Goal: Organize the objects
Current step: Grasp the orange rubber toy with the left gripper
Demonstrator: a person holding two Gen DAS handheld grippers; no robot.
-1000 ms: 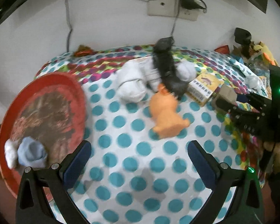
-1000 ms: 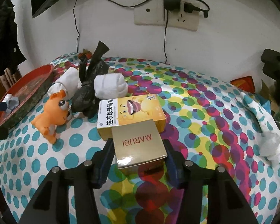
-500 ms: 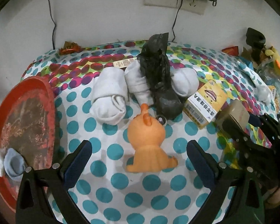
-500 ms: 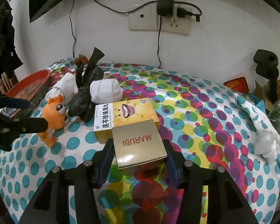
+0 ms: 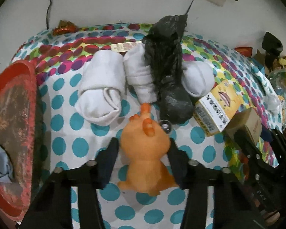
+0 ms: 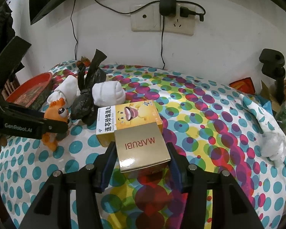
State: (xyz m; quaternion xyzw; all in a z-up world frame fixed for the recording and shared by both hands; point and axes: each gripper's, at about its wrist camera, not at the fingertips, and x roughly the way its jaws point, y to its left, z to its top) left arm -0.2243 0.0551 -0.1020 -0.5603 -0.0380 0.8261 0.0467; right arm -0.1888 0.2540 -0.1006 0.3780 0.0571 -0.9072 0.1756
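Step in hand: grabbing. L gripper (image 5: 143,156) was closing round the orange toy (image 5: 145,152) on the cloth (image 5: 66,129), pads at its sides. R gripper (image 6: 142,160) gripped the gold box (image 6: 143,150). Next, probably: lift toy clear w/o snagging the bag (image 5: 169,72), carry to the tray (image 5: 11,118).

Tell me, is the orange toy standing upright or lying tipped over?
Upright. The orange toy stands on its feet on the dotted cloth, head up.

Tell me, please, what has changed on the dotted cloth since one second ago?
The left gripper came forward over the orange rubber toy animal; its jaws are closing around the toy's body. The right gripper stayed clamped on the gold cardboard box. The rolled white socks did not move.
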